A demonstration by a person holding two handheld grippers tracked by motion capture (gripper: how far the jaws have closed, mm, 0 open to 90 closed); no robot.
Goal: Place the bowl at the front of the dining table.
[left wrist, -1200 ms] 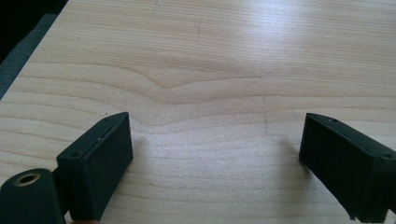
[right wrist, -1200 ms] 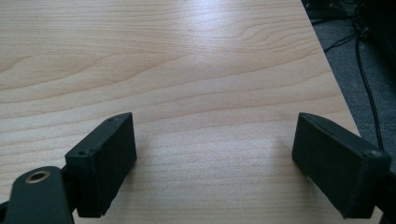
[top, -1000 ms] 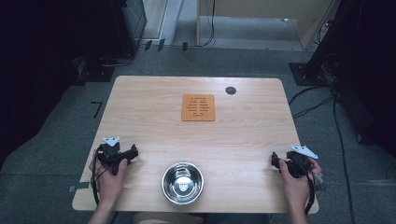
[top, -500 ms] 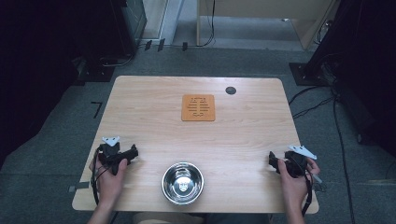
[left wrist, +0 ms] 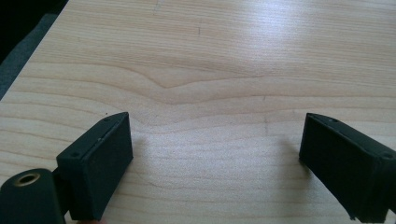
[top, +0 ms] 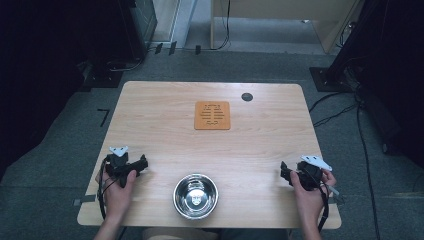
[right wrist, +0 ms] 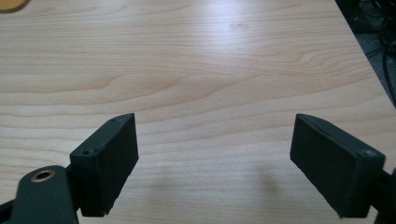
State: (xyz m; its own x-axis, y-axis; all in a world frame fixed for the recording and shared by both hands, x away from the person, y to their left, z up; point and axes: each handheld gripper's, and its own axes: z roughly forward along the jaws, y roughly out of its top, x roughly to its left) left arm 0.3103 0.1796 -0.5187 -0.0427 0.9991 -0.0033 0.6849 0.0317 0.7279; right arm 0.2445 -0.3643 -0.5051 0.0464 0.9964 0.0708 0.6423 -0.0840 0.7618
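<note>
A shiny steel bowl (top: 195, 196) sits at the near edge of the wooden table (top: 165, 130), midway between my hands. An orange slotted mat (top: 212, 115) lies flat farther back, near the table's middle. My left gripper (top: 143, 165) rests on the table left of the bowl, a hand around it; its jaws stand wide apart over bare wood (left wrist: 215, 140). My right gripper (top: 284, 171) rests right of the bowl, also held by a hand, jaws wide apart with nothing between them (right wrist: 215, 154).
A small dark round disc (top: 247, 96) is set in the table's far right part. The orange mat's corner (right wrist: 10, 3) peeks in at the top left of the right gripper view. Cables and dark equipment stand on the grey floor around the table.
My right gripper has slid a little toward the near edge and inward. The left gripper has barely moved.
</note>
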